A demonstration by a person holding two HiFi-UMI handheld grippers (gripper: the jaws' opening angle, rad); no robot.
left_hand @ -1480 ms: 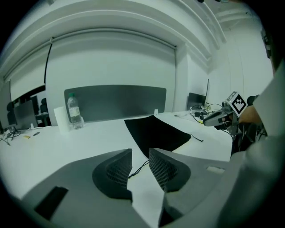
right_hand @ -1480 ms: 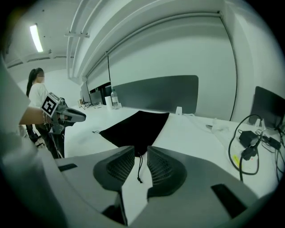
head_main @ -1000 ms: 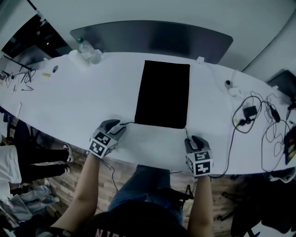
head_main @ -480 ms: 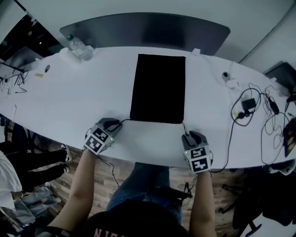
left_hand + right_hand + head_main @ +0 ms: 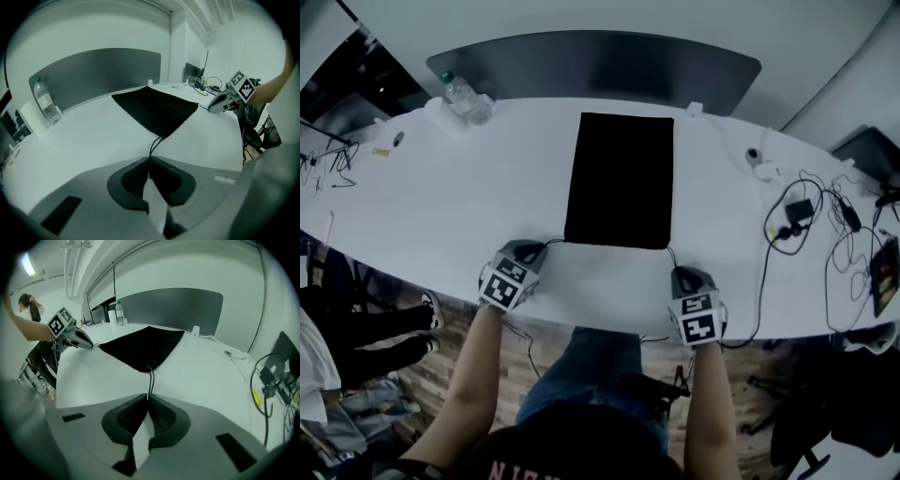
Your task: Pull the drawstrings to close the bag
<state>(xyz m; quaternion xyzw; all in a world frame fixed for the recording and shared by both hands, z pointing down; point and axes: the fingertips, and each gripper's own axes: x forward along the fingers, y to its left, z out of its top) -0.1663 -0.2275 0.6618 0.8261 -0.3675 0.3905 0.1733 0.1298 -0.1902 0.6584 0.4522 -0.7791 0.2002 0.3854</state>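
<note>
In the middle of the table (image 5: 431, 197) lies the flat black bag (image 5: 619, 178). The jaws of the left gripper (image 5: 149, 160) and right gripper (image 5: 148, 400) have just closed, each pair pinching a thin cord (image 5: 156, 144) at a near corner. The bag looks soft and light. The cords may slip, so a firm hold seems wise.

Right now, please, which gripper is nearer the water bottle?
The left gripper, jaws just closed on its drawstring; the bottle stands far left. The right gripper, likewise just closed, neighbours cables.
</note>
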